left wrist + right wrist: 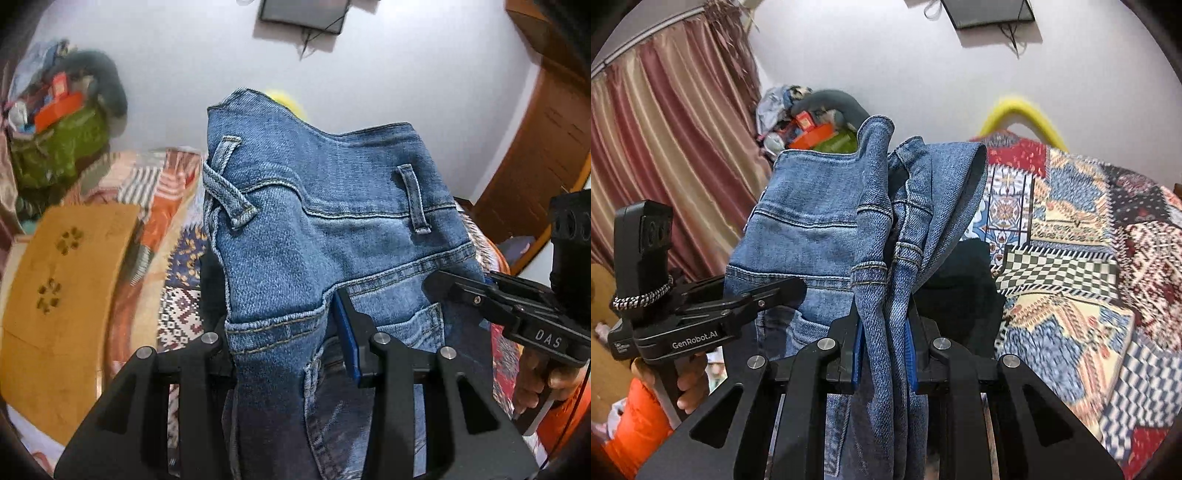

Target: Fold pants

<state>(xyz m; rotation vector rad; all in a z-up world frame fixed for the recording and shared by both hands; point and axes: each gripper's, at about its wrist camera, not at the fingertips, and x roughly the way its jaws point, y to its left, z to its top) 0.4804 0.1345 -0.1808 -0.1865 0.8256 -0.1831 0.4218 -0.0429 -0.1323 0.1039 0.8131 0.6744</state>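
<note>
Blue jeans up in the air above the bed, waistband end on top, belt loops and a back pocket facing the left wrist camera. Left hand-held gripper clamped on a thick bunch of denim just under the waistband, blue pad showing on the right finger, the other finger mostly hidden behind the fabric. Right hand-held gripper pinched tight on a narrow gathered fold at the other side of the waist, blue pads pressed against the cloth on both sides. Each gripper visible in the other's camera, gripped by a person's hand next to an orange sleeve. Patchwork bedspread spread below and to the right, bit blurry. Dark garment lying on it just behind the jeans. Pinkish curtain on the left, pile of clutter in the corner by the white wall, wooden headboard-looking panel with flower cutouts.
</note>
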